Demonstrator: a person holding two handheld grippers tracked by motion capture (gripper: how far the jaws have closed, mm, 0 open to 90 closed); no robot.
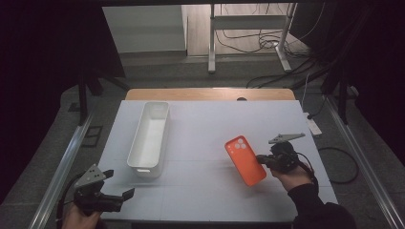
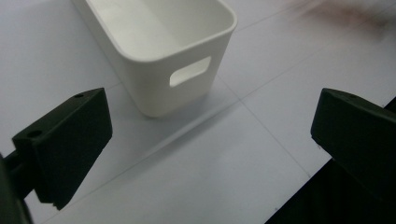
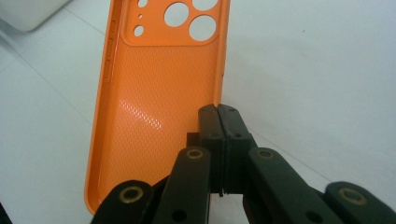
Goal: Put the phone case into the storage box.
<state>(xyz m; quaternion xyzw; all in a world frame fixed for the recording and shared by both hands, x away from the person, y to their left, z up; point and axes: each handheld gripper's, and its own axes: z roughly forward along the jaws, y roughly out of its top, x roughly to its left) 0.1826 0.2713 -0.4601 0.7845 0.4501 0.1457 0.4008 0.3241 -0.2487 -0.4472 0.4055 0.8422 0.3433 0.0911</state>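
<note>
A: Nearest you, at the front left corner of the pale grey table top (image 1: 210, 191), your left gripper (image 1: 117, 183) hangs with its black jaws spread wide and nothing between them.

B: And what do you see past those jaws?

A: In the left gripper view your left gripper (image 2: 210, 135) looks at the near end of the long white plastic bin (image 2: 163, 51), with its slot handle facing you. The bin stands apart from the jaws, on the table.

B: What about your right side?

A: Your right gripper (image 1: 260, 160) is clenched on the long right edge of the orange phone case with round camera cut-outs (image 1: 245, 160). In the right gripper view the right gripper (image 3: 218, 112) has its jaws pressed together on the rim of the case (image 3: 154, 102), whose textured inside faces the camera.

B: Where does the case sit?

A: Right of centre over the table, tilted, camera end away from you, well apart from the bin (image 1: 149, 138). Whether its underside touches the table, I cannot tell.
</note>
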